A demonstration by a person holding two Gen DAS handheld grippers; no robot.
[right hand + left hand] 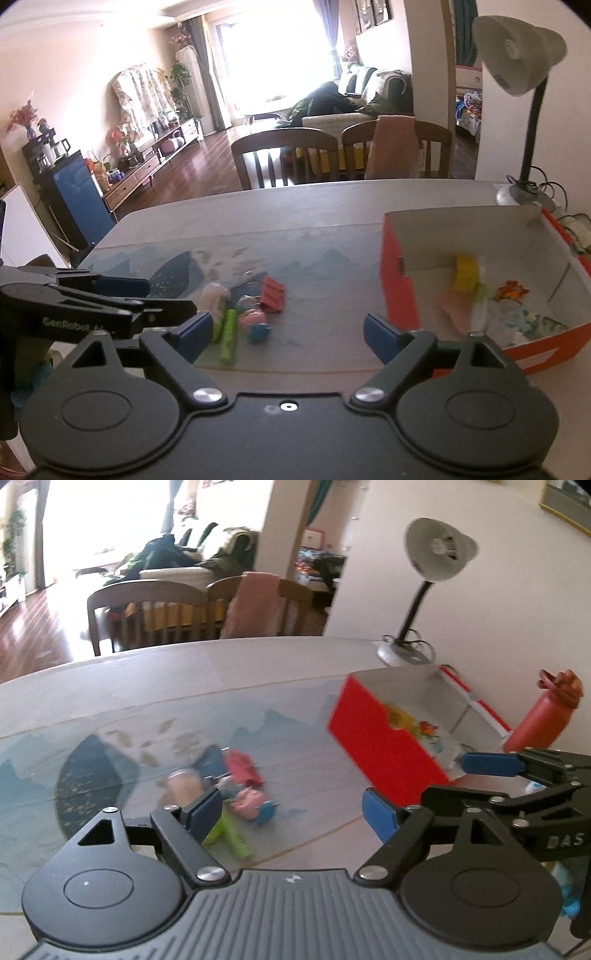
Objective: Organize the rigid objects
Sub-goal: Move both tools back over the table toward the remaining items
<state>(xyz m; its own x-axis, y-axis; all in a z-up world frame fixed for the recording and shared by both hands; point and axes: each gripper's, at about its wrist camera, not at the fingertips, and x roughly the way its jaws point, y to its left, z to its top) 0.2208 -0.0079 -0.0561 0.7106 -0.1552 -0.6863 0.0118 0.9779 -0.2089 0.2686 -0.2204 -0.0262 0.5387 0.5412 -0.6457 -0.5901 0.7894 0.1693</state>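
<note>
A small pile of toys lies on the table mat: a red block [274, 295], a pink pig figure [255, 322], a green tube [228, 340] and a pale jar [213, 296]. In the left wrist view the pile shows again, with the red block [242, 767] and green tube [231, 835]. A red box [400, 280] at right holds a yellow block [466, 273] and several small toys. My left gripper [291, 808] is open and empty just before the pile. My right gripper [286, 326] is open and empty between pile and box.
A desk lamp [524, 70] stands at the table's far right corner, behind the box. A red bottle [543, 716] stands right of the box [373, 738]. Two wooden chairs [284, 155] sit behind the table's far edge.
</note>
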